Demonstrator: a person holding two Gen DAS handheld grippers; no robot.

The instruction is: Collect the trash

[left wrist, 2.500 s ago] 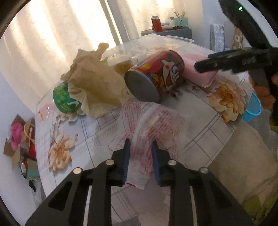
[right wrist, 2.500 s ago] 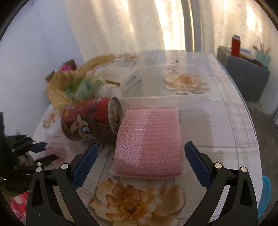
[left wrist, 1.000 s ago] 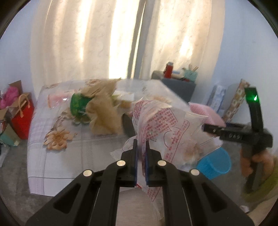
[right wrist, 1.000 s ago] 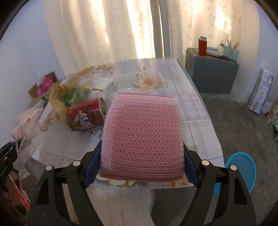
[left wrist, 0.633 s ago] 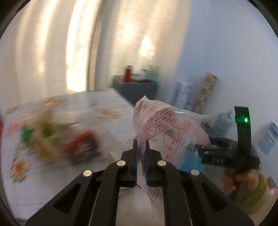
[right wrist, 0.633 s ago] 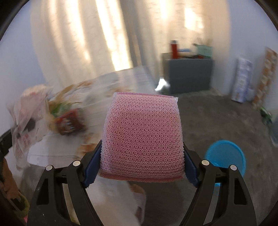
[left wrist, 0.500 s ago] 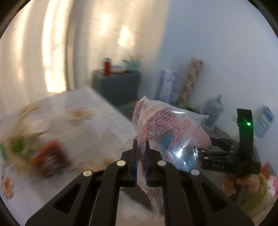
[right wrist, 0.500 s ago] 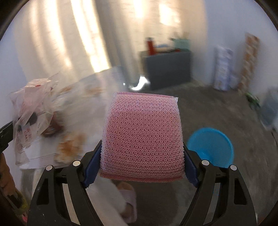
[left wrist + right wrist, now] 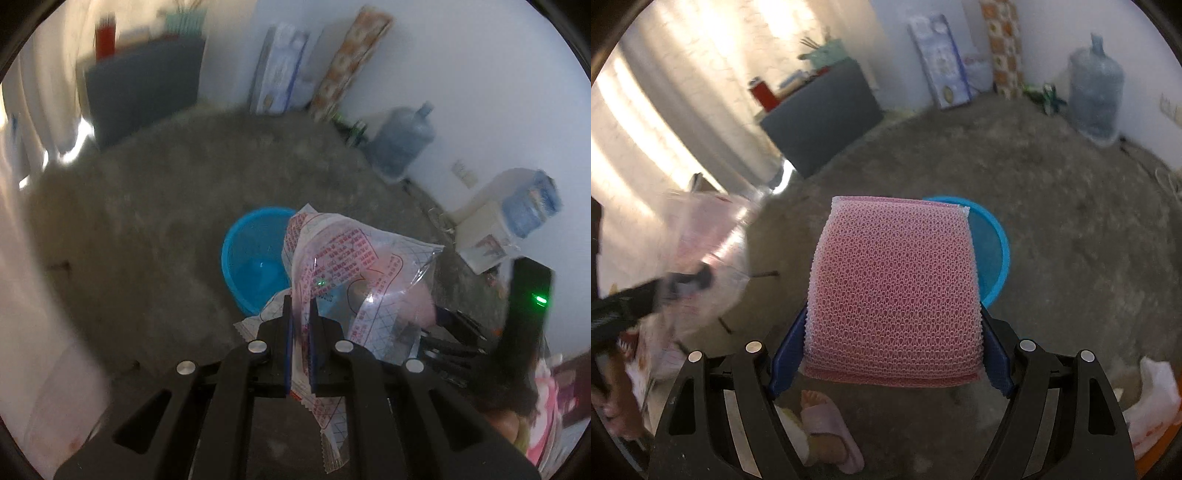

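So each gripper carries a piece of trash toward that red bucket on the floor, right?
Not quite: the bucket is blue, not red, as the left wrist view shows. The left gripper holds a printed plastic wrapper; the right gripper holds a pink mesh sponge.

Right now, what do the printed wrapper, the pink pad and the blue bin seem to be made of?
Printed wrapper: thin clear plastic film, glossy; it crinkles, glints, and shows things through it.
Pink pad: soft netted mesh, matte, probably a synthetic scouring pad; open honeycomb weave.
Blue bin: looks like moulded plastic, smooth with a slight sheen; even colour, rolled rim.
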